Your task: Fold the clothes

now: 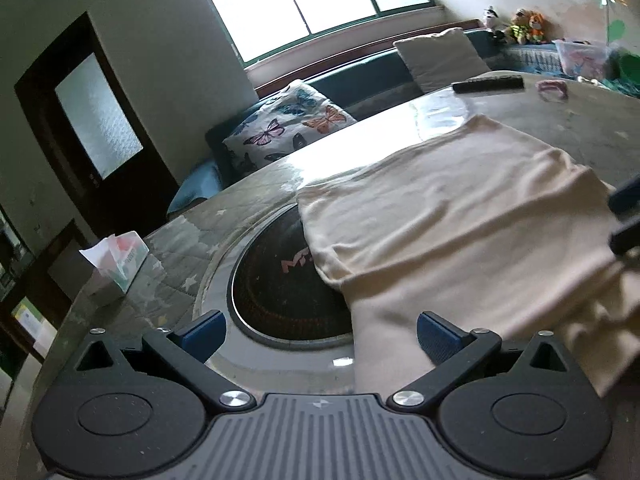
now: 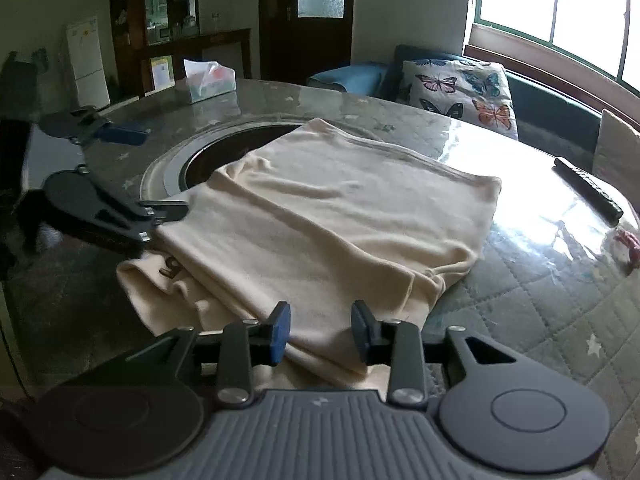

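Note:
A cream garment lies folded on the glass-topped table, with a looser layer sticking out at its near edge. My left gripper is open wide at the garment's left side, its right pad by the cloth edge. My right gripper is open just above the near edge of the garment, with cloth lying under the gap. Its dark fingers show apart at the right edge of the left wrist view.
A round dark hob is sunk in the table, partly under the garment. A tissue box, a remote control and a small pink item also lie on the table. A sofa with a butterfly pillow stands behind.

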The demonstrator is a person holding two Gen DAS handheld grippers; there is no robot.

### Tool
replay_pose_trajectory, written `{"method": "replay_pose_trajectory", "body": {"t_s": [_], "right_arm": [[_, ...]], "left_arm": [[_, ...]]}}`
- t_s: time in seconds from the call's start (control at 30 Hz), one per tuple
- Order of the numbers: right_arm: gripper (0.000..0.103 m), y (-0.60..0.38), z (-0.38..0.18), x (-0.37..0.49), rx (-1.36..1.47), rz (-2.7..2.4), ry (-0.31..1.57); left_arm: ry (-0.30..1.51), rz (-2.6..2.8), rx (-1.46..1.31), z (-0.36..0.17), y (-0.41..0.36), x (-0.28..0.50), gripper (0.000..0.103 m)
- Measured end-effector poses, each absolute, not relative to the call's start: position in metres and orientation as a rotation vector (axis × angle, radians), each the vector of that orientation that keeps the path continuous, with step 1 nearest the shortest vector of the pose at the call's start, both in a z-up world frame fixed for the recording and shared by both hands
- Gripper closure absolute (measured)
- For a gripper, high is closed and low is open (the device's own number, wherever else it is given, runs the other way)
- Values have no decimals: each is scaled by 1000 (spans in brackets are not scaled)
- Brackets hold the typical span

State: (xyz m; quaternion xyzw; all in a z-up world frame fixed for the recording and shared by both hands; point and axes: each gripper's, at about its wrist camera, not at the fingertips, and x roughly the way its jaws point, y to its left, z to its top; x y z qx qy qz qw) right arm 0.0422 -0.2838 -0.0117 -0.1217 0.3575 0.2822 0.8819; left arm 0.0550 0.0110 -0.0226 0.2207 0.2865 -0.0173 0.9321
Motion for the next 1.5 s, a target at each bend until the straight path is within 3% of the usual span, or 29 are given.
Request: {"method": "replay_pose_trajectory", "body": {"t_s": [0.63, 0.9, 1.17, 1.27, 1.5], "right_arm": [[62, -280, -9, 34, -302, 579, 722], [60, -280, -9, 36, -310, 580, 727], [58, -281, -9, 39, -317, 585, 729], [58, -282, -7, 40, -316, 584, 726], [57, -293, 5, 37, -289, 588, 695]], "left_arm": [[479, -325, 686, -38, -11, -23, 2], [436, -440, 715, -42, -22, -16, 30], [448, -509, 671, -39, -23, -5, 84], [453, -514, 629, -33, -20, 2, 90], [471, -502, 526, -18, -13, 23, 92]]}}
